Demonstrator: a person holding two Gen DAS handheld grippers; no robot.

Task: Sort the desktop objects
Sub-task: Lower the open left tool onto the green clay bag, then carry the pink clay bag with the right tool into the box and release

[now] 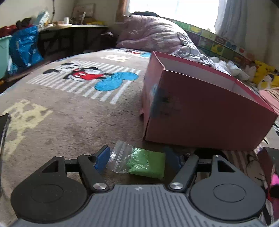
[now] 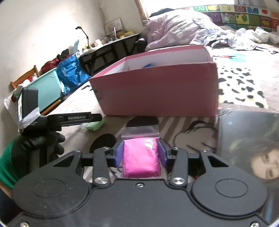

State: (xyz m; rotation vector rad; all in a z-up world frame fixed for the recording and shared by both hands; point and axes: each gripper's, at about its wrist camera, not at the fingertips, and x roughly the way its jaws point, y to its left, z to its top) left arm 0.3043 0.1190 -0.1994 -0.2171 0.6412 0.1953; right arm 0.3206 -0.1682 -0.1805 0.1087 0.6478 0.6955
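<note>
I count two small zip bags of putty: one green bag (image 1: 146, 161) lying between the fingers of my left gripper (image 1: 139, 158), and one pink bag (image 2: 141, 157) clamped in my right gripper (image 2: 140, 153). There is one pink cardboard box (image 2: 157, 90), with one blue item (image 2: 148, 65) just showing inside it. One gloved hand (image 2: 34, 148) of mine is visible.

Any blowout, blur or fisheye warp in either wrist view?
Left wrist: window blown out to white, pink box soft, bed edge bowed by fisheye. Right wrist: window also clipped, pink bag in the right gripper fairly sharp, corners vignetted.
</note>
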